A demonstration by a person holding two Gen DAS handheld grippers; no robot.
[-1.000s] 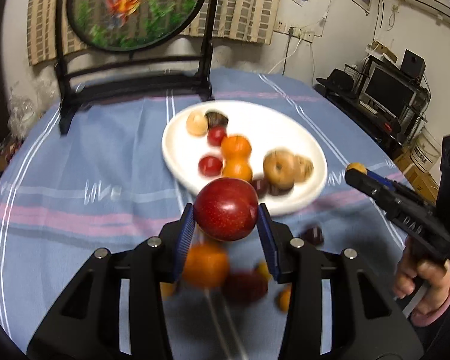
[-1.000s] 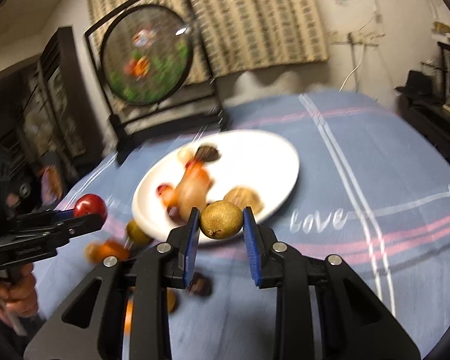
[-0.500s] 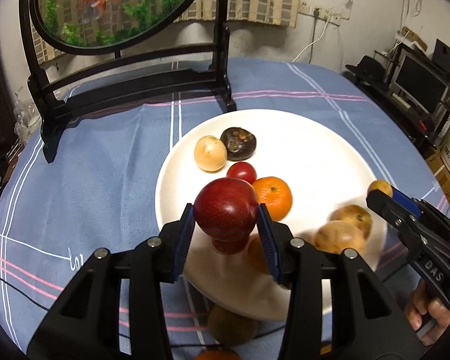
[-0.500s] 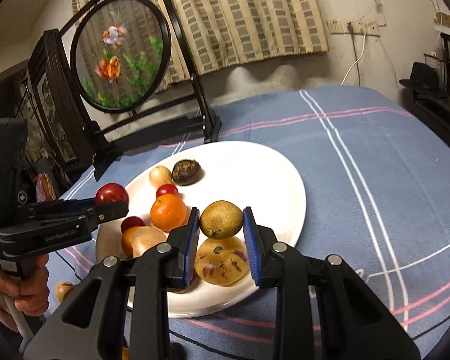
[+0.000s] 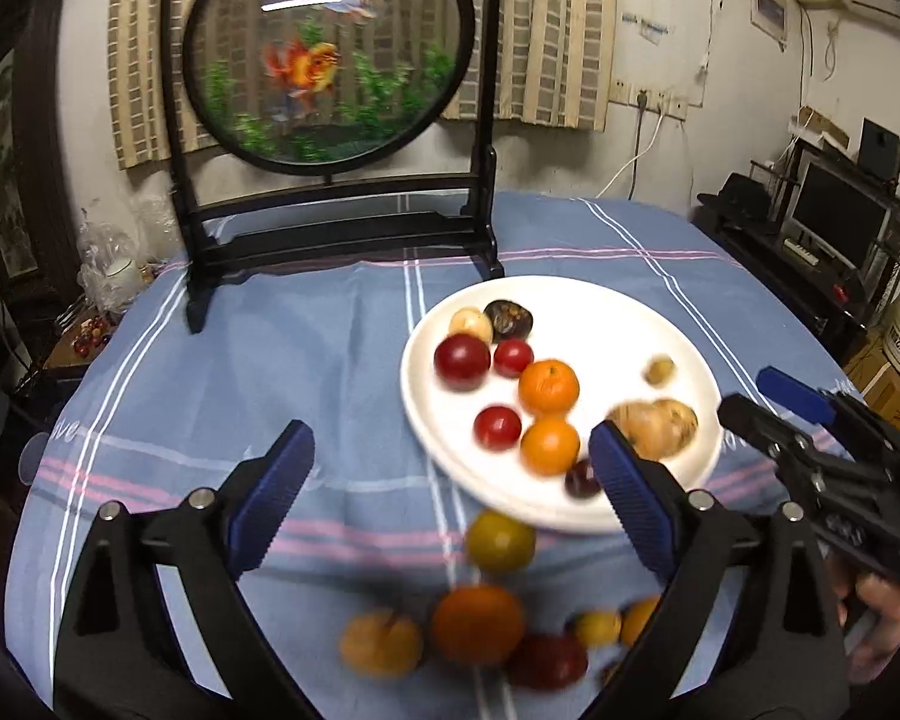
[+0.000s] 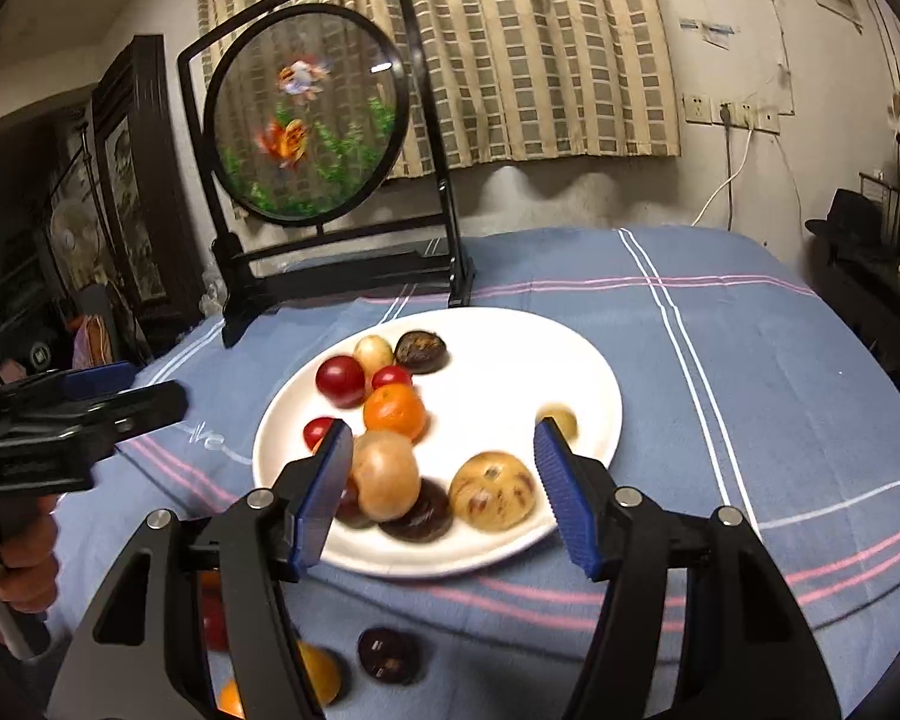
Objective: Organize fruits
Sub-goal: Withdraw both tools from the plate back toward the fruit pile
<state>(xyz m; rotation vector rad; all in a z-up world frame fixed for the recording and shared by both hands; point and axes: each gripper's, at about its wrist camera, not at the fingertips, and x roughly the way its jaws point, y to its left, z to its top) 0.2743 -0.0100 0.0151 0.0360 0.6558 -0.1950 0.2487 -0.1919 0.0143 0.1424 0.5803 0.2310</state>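
Observation:
A white plate [image 5: 684, 330] [image 6: 594, 378] on the blue cloth holds several fruits. The dark red apple [image 5: 462, 361] [image 6: 341, 381] lies at its left side. The small green-brown fruit [image 5: 659, 370] [image 6: 558, 420] lies at its right side. My left gripper [image 5: 450, 480] is open and empty, above the cloth near the plate's front-left rim. My right gripper [image 6: 444, 489] is open and empty above the plate's front edge. Several loose fruits, among them an orange one [image 5: 477, 624] and a dark one [image 6: 388, 654], lie on the cloth in front of the plate.
A black stand with a round goldfish panel [image 5: 330, 54] [image 6: 306, 114] stands behind the plate. The table's blue striped cloth [image 5: 240, 372] stretches left of the plate. A shelf with a monitor [image 5: 840, 222] is off the table at right.
Both grippers opened. The red apple went from my left gripper onto the plate, the green-brown fruit from my right gripper onto the plate. Both grippers pulled back toward me.

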